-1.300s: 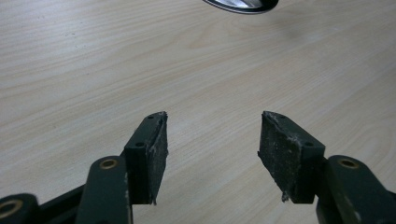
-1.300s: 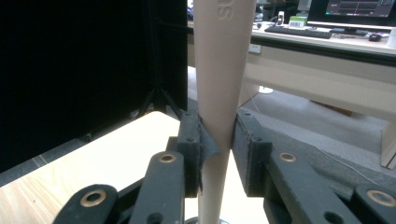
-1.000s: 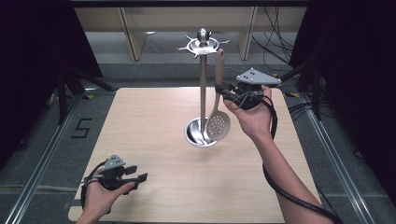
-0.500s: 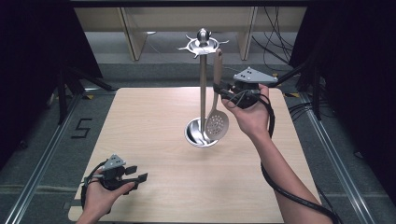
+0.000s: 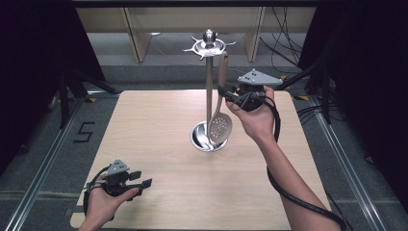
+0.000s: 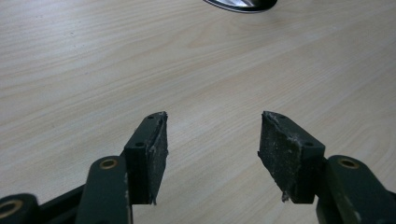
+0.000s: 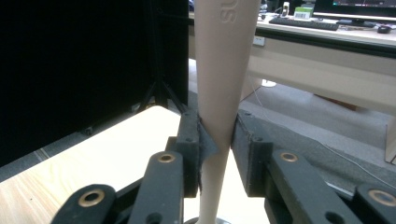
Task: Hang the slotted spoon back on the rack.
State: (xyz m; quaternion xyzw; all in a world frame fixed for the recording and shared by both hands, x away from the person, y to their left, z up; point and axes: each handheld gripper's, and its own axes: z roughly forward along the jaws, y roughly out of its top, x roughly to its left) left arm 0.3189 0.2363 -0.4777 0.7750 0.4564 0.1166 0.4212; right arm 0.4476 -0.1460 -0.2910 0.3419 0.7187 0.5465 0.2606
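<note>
**Skimmer hung on rack, right jaws easing off the handle**

Slotted skimmer (image 5: pixel 220 126) hangs from the rack's top ring (image 5: pixel 208 46), long axis near vertical, perforated bowl low over the round base (image 5: pixel 198 139), beside the steel pole (image 5: pixel 209 91). Right gripper (image 5: pixel 226 92) sits level at mid-handle, approaching from the right side of the table. Right gripper view: beige handle (image 7: pixel 223 70) stands upright between the jaws; left pad (image 7: pixel 205 140) touches it, the right pad appears to stand just clear. Jaws have just been opening, handle between them, so grip reads as released. Judgement: withdrawal should run straight back, away from the pole, to avoid swinging the skimmer. Left gripper (image 5: pixel 139 184) rests near the table's (image 5: pixel 144 125) front left corner, well apart, jaws spread wide with nothing between
</note>
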